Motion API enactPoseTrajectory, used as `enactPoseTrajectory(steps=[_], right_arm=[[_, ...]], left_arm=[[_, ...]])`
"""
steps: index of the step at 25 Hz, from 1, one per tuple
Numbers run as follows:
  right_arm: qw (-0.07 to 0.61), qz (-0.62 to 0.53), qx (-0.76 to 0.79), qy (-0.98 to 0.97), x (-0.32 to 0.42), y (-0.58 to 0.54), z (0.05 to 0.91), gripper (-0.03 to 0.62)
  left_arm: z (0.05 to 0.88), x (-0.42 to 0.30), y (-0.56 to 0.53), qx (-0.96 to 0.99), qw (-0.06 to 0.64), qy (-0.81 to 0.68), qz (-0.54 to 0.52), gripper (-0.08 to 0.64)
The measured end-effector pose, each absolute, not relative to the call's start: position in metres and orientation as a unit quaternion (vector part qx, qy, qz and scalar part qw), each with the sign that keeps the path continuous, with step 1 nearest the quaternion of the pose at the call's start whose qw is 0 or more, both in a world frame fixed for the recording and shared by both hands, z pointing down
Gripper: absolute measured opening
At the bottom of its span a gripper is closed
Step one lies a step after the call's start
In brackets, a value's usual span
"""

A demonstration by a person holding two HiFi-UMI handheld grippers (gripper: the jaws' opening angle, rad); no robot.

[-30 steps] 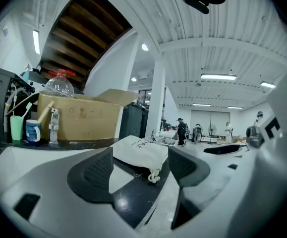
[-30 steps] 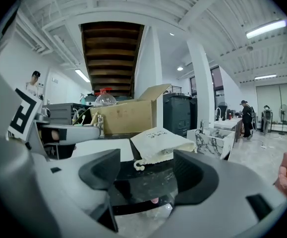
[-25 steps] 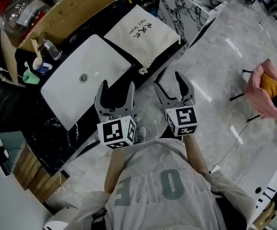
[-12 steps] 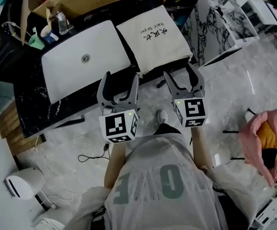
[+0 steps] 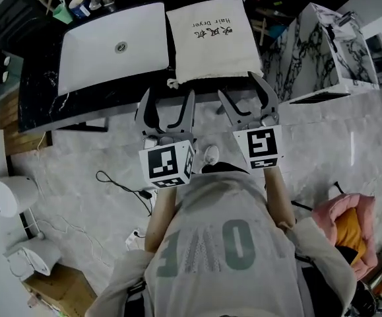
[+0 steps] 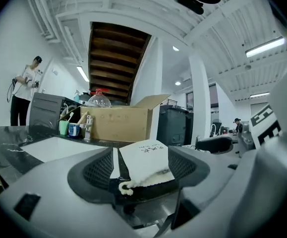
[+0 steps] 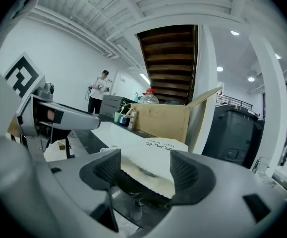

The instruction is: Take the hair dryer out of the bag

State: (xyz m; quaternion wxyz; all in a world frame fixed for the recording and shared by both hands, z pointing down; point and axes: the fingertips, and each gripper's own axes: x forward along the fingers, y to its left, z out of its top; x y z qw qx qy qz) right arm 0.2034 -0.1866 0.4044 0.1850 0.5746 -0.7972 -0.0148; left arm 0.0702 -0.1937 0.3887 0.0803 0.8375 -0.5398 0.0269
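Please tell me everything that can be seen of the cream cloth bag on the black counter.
The cream cloth bag is rectangular, with dark print reading "Hair Dryer" near its far end. It lies flat and closed on the black counter, beside the white sink. Its knotted drawstring sits at the near left corner, by the counter's edge. The left gripper and right gripper, open, do not touch it.

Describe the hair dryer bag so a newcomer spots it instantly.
Find the long black counter. Beside the white sink set in it lies the bag, flat at the front edge. It is the only cream cloth item, printed "Hair Dryer", with a knotted drawstring at one corner.
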Motion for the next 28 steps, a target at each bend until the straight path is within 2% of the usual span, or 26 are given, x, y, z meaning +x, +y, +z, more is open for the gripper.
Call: enactPoseTrajectory(steps=[6, 11, 14, 20, 25, 28], right_arm=[[0.182, -0.028, 0.563, -0.806, 0.222, -0.174, 0.408, 0.321], [0.208, -0.063, 0.552, -0.805, 0.233, -0.17, 0.41, 0.321], [0.266, -0.137, 0.525, -0.797, 0.235, -0.18, 0.403, 0.321], [0.431, -0.284, 0.411, -0.752, 0.237, -0.215, 0.419, 0.321], [0.512, -0.311, 0.334, -0.727, 0.24, -0.229, 0.453, 0.321], [0.525, -0.31, 0.316, -0.727, 0.237, -0.231, 0.463, 0.305]], left_arm=[[0.392, 0.092, -0.185, 0.831, 0.073, -0.551, 0.028, 0.321], [0.39, 0.104, -0.181, 0.828, 0.068, -0.555, 0.024, 0.321], [0.386, 0.105, -0.181, 0.825, 0.066, -0.56, 0.022, 0.321], [0.388, 0.11, -0.179, 0.824, 0.07, -0.561, 0.028, 0.321], [0.389, 0.116, -0.179, 0.825, 0.075, -0.559, 0.029, 0.321], [0.39, 0.118, -0.179, 0.827, 0.078, -0.556, 0.033, 0.321]])
